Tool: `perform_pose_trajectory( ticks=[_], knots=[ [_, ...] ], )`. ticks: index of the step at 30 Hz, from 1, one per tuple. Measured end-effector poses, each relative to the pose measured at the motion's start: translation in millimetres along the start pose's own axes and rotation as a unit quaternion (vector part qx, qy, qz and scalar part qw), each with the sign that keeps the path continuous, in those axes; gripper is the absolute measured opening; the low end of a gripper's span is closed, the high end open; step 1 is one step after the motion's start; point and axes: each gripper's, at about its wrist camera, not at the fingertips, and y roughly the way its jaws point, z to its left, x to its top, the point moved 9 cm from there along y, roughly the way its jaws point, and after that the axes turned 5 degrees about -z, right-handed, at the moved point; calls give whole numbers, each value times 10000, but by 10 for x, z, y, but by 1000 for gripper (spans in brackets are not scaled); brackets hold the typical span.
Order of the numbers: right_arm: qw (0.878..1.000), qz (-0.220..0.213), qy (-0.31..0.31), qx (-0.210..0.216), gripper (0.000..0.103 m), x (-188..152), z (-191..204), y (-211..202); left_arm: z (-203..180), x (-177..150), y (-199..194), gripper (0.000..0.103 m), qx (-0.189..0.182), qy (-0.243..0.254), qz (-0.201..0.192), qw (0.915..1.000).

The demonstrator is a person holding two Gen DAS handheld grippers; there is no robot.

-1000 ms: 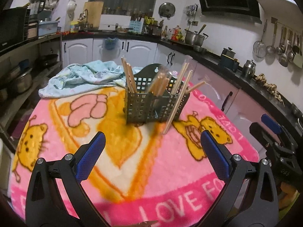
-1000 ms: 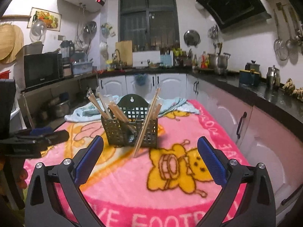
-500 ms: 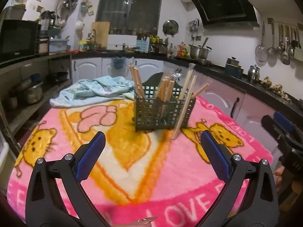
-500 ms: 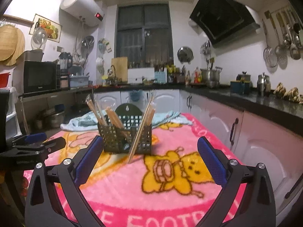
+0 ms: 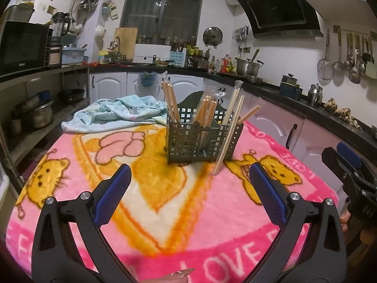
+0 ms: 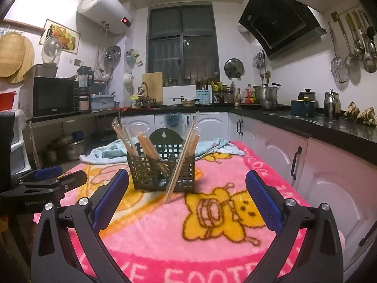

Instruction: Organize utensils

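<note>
Nearest us, our left claw [image 5: 188,188] and our right claw [image 6: 187,194] both hang over the pink blanket [image 5: 165,212] on the tabletop, each with its blue pads spread wide and nothing between them. Straight ahead of both, well apart from the pads, stands the dark green slotted holder [image 5: 200,139], upright, with wrapped chopsticks [image 5: 170,102] sticking out of its compartments at different leans.

One wrapped pair [image 5: 227,141] is not inside. It leans against the holder's outer wall, foot on the blanket, top tilted back over the rim. In the left view it sits on the holder's right side; in the right view the same pair [image 6: 181,162] is almost dead ahead of that claw. We judge the right claw the better placed for it. Its long axis runs steeply up and away, so the pads would need to close across it, not along it.

Beyond the holder lies a crumpled pale blue cloth [image 5: 113,113].
</note>
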Motion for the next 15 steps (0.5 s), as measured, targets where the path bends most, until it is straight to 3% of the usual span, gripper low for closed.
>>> perform_pose_trajectory(
  ticks=[15],
  knots=[
    [10000, 16, -9, 21, 97, -2, 36, -15, -14, 3, -11, 92, -19, -20, 18, 10000]
  ],
)
